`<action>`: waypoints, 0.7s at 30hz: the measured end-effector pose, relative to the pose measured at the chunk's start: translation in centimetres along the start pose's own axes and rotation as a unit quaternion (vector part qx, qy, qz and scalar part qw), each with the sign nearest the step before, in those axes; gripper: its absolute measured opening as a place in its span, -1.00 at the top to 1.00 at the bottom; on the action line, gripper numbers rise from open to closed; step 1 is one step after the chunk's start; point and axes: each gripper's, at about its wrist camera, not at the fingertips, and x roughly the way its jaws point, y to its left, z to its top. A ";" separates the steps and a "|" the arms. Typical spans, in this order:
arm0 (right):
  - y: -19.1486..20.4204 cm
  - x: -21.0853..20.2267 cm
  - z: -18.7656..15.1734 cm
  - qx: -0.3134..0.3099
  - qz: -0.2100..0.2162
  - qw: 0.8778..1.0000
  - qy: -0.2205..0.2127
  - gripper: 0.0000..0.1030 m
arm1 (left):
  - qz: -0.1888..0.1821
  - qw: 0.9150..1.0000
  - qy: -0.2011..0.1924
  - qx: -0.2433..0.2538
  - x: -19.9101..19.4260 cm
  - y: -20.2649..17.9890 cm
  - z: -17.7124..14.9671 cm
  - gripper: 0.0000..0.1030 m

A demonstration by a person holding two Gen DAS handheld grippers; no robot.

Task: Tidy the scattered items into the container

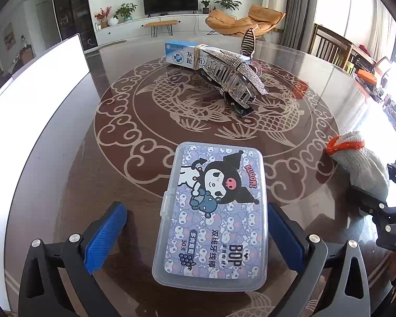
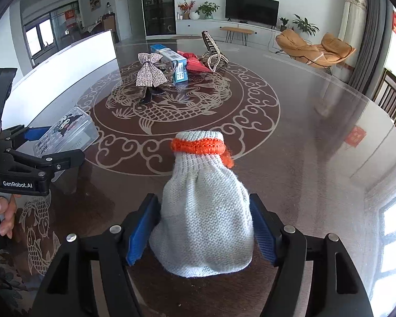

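Both grippers set on items; white container at the counter's left edge.

Round dark fish-patterned glass counter (image 1: 66,185). White container wall (image 1: 34,84). Soft grey knitted glove with orange cuff (image 2: 203,211): light, squashy, right gripper (image 2: 203,227) jaws closed against its body. Clear rigid plastic floss box (image 1: 213,211): slick lid, left gripper (image 1: 198,237) jaws apart, straddling its long sides. Rhinestone hair clip (image 1: 232,79) centre: fragile.

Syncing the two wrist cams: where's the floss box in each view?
Left wrist: floss box at bottom centre, between the left gripper fingers, the right-hand one against its edge.
Right wrist: floss box at left edge, mid-height, partly behind the left gripper.
Shared landmark: the rhinestone bow clip on the table's fish pattern, beyond the box.
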 end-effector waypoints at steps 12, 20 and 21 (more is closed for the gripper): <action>0.7 0.0 -0.2 -0.004 -0.004 1.000 0.000 -0.38 | 0.003 1.000 -0.001 -0.002 0.3 0.1 0.1 -1.00; 0.2 0.1 0.4 -0.004 -0.004 1.000 0.001 -0.38 | 0.003 1.000 -0.001 -0.003 0.2 0.1 0.0 -1.00; 0.3 0.1 0.4 -0.004 -0.005 1.000 0.001 -0.38 | 0.003 1.000 -0.001 -0.003 0.2 0.1 0.1 -1.00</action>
